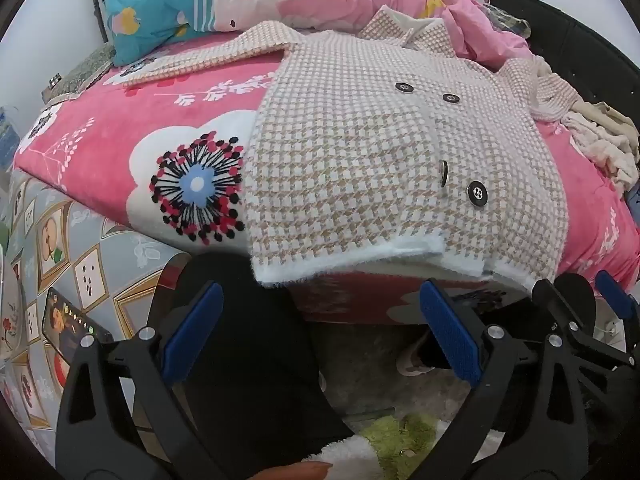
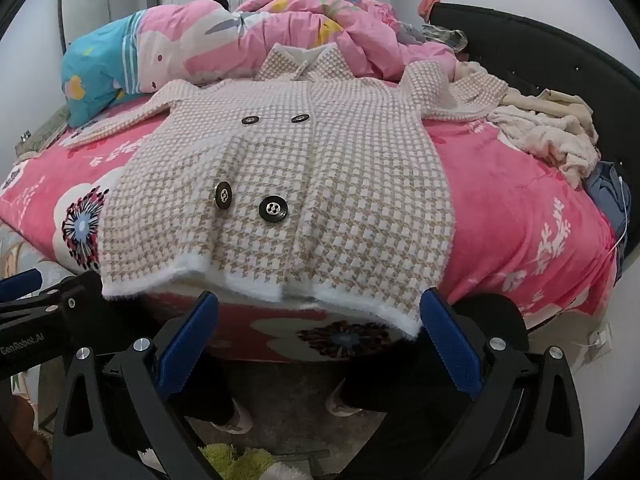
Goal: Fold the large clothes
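1. In the left wrist view the left hand-held gripper (image 1: pixel 320 332) sits at 6 o'clock, its blue pads (image 1: pixel 194 330) spread wide apart with nothing between them; behind the gap are dark trousers and a bit of floor.
2. In the right wrist view the right hand-held gripper (image 2: pixel 320 340) is likewise at 6 o'clock, its jaws wide apart and empty. Its right pad (image 2: pixel 450 344) lies just beside the coat's lower right corner; whether it touches cannot be told.
3. Below both grippers, a green and white fluffy rug (image 2: pixel 236 462) lies on the floor, with the person's shoes (image 2: pixel 346 402) on the grey floor near the bed's edge.
4. The houndstooth coat (image 2: pixel 288 176), beige and white with a fuzzy white hem (image 2: pixel 256 288), lies flat and face up on the bed (image 2: pixel 520 216). The hem hangs slightly over the near edge, just beyond the pads.
5. Four black buttons show on its front: a near pair (image 2: pixel 273 209) at the centre and a far pair (image 2: pixel 250 120) toward 12 o'clock.
6. One sleeve (image 2: pixel 120 124) stretches toward 10 o'clock, the other (image 2: pixel 460 96) toward 2 o'clock, and the collar (image 2: pixel 304 62) lies at 12 o'clock.
7. The pink bedsheet carries a large flower print (image 1: pixel 198 188) at 9 o'clock of the coat in the left wrist view.
8. A heap of cream clothes (image 2: pixel 548 132) lies at 2 o'clock, near the black headboard (image 2: pixel 540 60).
9. Farthest, at 12 o'clock, a bunched pink quilt (image 2: pixel 320 24) and a blue and pink pillow (image 2: pixel 104 68) touch the collar end.
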